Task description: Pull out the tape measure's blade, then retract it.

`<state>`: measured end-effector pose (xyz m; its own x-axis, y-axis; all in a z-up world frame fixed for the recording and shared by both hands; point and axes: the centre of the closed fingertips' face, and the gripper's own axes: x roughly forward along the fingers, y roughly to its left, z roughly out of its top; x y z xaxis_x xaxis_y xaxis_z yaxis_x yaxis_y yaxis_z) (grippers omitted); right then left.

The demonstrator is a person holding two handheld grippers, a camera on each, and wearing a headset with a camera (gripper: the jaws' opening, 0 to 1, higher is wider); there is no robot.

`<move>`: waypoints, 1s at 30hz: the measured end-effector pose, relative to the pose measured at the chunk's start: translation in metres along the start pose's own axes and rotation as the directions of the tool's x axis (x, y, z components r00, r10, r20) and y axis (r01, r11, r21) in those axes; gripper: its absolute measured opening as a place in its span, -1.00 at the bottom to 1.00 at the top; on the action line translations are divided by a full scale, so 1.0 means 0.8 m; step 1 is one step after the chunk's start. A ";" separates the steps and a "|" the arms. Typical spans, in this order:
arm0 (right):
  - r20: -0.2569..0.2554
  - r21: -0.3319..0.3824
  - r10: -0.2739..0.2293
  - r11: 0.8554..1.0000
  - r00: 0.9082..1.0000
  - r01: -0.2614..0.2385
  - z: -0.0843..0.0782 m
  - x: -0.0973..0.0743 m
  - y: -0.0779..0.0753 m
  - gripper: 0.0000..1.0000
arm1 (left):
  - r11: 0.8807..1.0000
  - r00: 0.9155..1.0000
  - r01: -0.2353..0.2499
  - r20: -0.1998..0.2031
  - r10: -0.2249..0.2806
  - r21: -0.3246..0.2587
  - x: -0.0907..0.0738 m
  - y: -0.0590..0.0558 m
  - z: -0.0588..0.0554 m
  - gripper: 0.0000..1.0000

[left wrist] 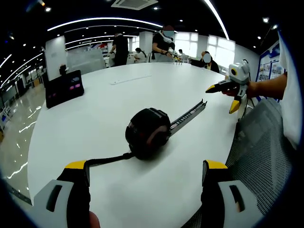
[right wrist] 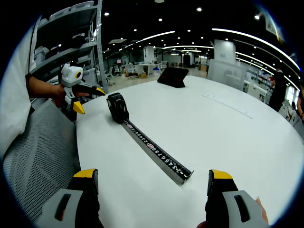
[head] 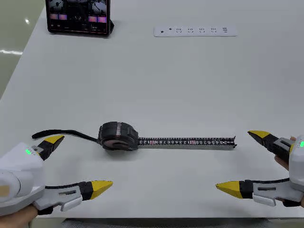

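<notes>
Black round tape measure [head: 118, 137] sits by the white desk's [head: 190, 71] front edge nearest the left hand-held gripper [head: 86, 160], its numbered blade [head: 187, 142] stretched along that edge toward the right hand-held gripper [head: 233, 159], both spread wide, empty.

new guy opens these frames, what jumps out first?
A black tape measure lies in the middle of the white table, its blade drawn out flat to the right. An open gripper flanks each end: the left gripper by the case, the right gripper just past the blade tip, neither touching anything. A tablet and a power strip sit at the far edge.
</notes>
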<state>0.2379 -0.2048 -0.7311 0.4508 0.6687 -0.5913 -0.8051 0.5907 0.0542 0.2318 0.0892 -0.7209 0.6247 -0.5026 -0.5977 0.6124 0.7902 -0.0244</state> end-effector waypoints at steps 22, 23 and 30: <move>-0.002 0.000 0.003 1.000 1.000 -0.003 0.004 0.002 0.001 0.89 | 0.995 0.999 -0.001 0.047 0.006 -0.103 0.012 0.000 0.013 0.92; 0.000 0.000 0.002 1.000 1.000 -0.002 0.005 0.002 0.000 0.89 | 0.994 0.999 -0.002 0.047 0.007 -0.109 0.013 0.000 0.014 0.92; 0.000 0.002 0.000 1.000 1.000 0.000 0.006 0.001 -0.002 0.89 | 0.992 0.999 0.005 0.049 0.001 -0.125 0.026 -0.007 0.022 0.90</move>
<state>0.2415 -0.2030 -0.7283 0.4508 0.6686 -0.5914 -0.8042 0.5917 0.0558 0.2498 0.0684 -0.7189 0.6483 -0.5183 -0.5578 0.5503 0.8252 -0.1271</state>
